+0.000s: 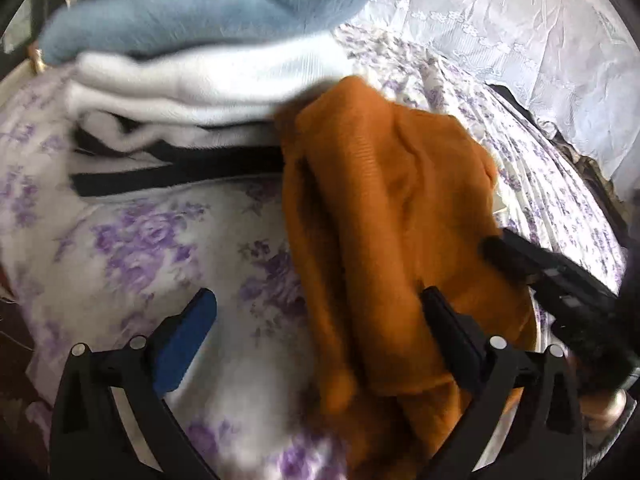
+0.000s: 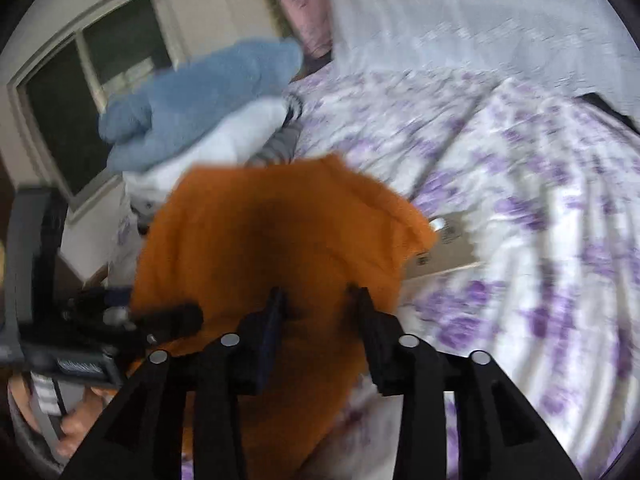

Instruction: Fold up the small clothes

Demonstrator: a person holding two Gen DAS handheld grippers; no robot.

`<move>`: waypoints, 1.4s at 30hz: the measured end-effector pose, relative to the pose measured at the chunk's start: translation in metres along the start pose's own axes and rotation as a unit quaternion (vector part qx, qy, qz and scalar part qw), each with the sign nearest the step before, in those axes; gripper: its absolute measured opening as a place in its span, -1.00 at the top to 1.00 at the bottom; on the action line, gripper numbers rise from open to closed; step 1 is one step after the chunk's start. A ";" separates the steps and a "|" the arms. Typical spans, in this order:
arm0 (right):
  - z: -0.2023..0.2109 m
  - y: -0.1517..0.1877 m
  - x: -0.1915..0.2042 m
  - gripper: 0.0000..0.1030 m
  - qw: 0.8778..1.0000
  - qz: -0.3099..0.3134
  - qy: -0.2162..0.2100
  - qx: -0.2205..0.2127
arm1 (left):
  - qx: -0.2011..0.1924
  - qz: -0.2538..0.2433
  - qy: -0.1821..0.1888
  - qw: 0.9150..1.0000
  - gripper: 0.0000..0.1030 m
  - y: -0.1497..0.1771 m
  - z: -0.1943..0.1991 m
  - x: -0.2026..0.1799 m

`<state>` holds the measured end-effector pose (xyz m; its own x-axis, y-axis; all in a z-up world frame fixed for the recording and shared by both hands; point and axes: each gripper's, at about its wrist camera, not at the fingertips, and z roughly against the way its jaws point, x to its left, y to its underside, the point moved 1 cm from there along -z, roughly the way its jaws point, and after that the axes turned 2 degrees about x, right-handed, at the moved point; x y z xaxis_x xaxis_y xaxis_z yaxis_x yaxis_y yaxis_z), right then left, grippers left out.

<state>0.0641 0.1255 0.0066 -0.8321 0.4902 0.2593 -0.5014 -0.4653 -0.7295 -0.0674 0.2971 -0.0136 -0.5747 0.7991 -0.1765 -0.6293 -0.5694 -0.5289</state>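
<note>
An orange knit garment [image 1: 384,240] lies crumpled on the floral bedsheet [image 1: 140,240]. My left gripper [image 1: 318,300] is open wide; its blue-padded left finger is over the bare sheet and its right finger rests at the garment's edge. In the right wrist view the orange garment [image 2: 272,240] fills the middle, and my right gripper [image 2: 318,296] hovers over it with the jaws apart and no cloth pinched. One of its fingers [image 1: 520,264] reaches over the garment's right side in the left wrist view.
A stack of folded clothes sits behind the garment: blue fleece [image 1: 192,12] on top, white [image 1: 200,80] under it, a black-and-white piece [image 1: 180,160] lowest. A white lace cloth [image 1: 540,60] lies at the back right. A paper card [image 2: 448,240] lies beside the garment; a window [image 2: 100,92] is at left.
</note>
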 end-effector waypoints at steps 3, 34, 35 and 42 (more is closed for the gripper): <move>0.013 0.018 0.022 0.26 0.998 0.055 0.008 0.011 | -0.026 -0.026 -0.028 0.999 -0.91 0.011 0.023 -0.009; 0.095 0.053 0.019 -0.93 0.999 -0.012 -0.005 -0.036 | -0.089 -0.032 -0.117 0.989 -0.92 0.073 0.118 -0.044; 0.096 0.052 0.015 -0.93 0.999 -0.025 -0.013 -0.039 | -0.088 -0.036 -0.122 0.988 -0.92 0.074 0.118 -0.047; 0.098 0.051 0.017 -0.93 0.999 -0.015 -0.004 -0.050 | -0.091 -0.050 -0.147 0.984 -0.92 0.076 0.118 -0.055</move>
<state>0.0006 0.0376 0.0358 -0.8189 0.4972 0.2867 -0.5004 -0.3738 -0.7810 -0.1448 0.1873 0.0537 -0.6581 0.7437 0.1175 -0.6016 -0.4255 -0.6760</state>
